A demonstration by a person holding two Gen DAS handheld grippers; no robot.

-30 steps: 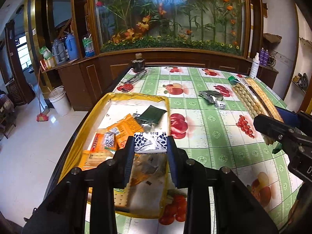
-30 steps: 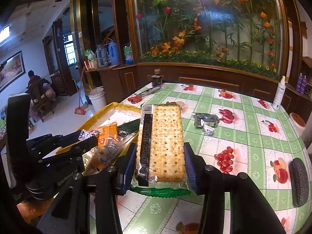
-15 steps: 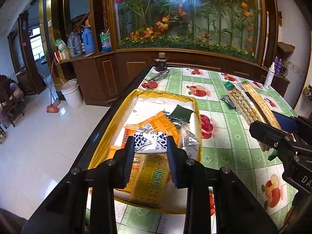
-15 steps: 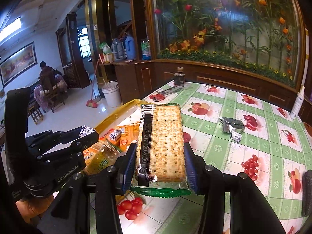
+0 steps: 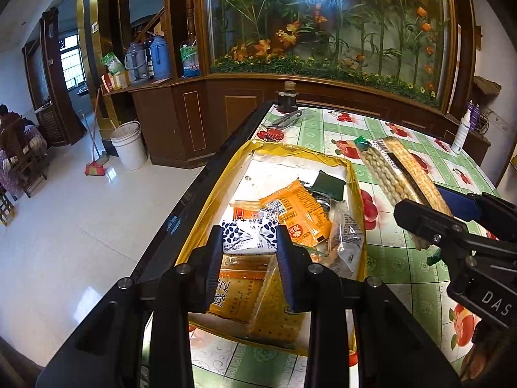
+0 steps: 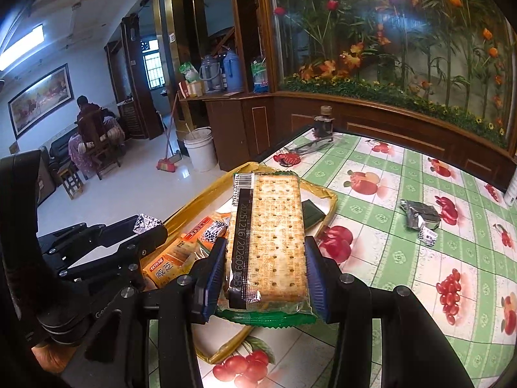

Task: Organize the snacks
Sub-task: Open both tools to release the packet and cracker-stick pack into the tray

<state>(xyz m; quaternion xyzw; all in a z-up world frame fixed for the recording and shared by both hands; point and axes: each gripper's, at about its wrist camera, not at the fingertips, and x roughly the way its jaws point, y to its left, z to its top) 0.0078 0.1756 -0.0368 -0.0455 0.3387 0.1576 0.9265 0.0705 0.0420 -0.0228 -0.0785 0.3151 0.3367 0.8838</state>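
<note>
My left gripper [image 5: 249, 241] is shut on a small blue-and-white patterned snack pack [image 5: 248, 238], held above the yellow tray [image 5: 200, 226]. The tray holds several orange, clear and dark green snack packs [image 5: 299, 210]. My right gripper [image 6: 265, 268] is shut on a long cracker pack [image 6: 269, 236] with a green end, held over the tray's right rim [image 6: 329, 207]. In the left wrist view the cracker pack [image 5: 397, 171] and the right gripper [image 5: 429, 226] show at the right. In the right wrist view the left gripper [image 6: 142, 229] shows at the left with its pack [image 6: 147, 223].
The table has a green fruit-print cloth [image 6: 420, 258]. A crumpled silver wrapper [image 6: 420, 216] lies on it to the right. A dark jar [image 5: 287, 98] and tongs [image 5: 284, 119] sit at the far edge. A white spray bottle [image 5: 462, 132] stands at the far right. The table's left edge drops to the floor.
Both grippers have shifted left with their packs still held. The left gripper now hangs over the near left part of the tray; the cracker pack now overlaps the tray's right side.
</note>
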